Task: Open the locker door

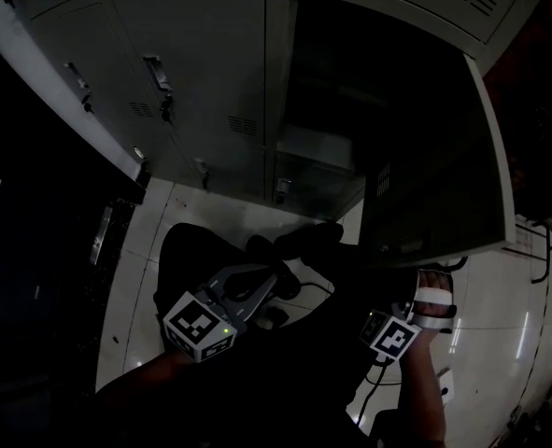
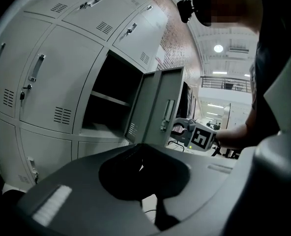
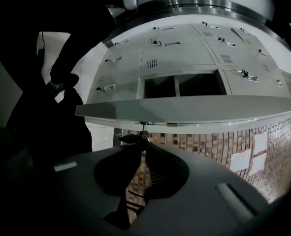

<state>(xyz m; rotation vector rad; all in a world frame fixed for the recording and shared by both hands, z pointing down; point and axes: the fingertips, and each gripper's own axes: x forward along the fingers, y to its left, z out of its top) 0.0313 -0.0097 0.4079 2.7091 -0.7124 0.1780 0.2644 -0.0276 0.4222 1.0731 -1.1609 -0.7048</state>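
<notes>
Door (image 1: pixel 425 157): stands swung wide on its hinge, clear of the locker (image 1: pixel 318 110) opening, whose shelf is exposed. Judged a thin sheet-steel panel: light, rigid, free-swinging, smooth-faced. The best hold is the handle (image 2: pixel 166 114) or the free edge, not the flat face.

Right gripper (image 3: pixel 138 141): held out at the door's free edge, forearm extended. Jaws drawn almost together, tips pinched on a small dark fitting (image 3: pixel 127 137) under that edge; what it is cannot be told.

Left gripper (image 2: pixel 140 165): held low and back from the lockers, well apart from the door. Jaws closed, nothing between them.
</notes>
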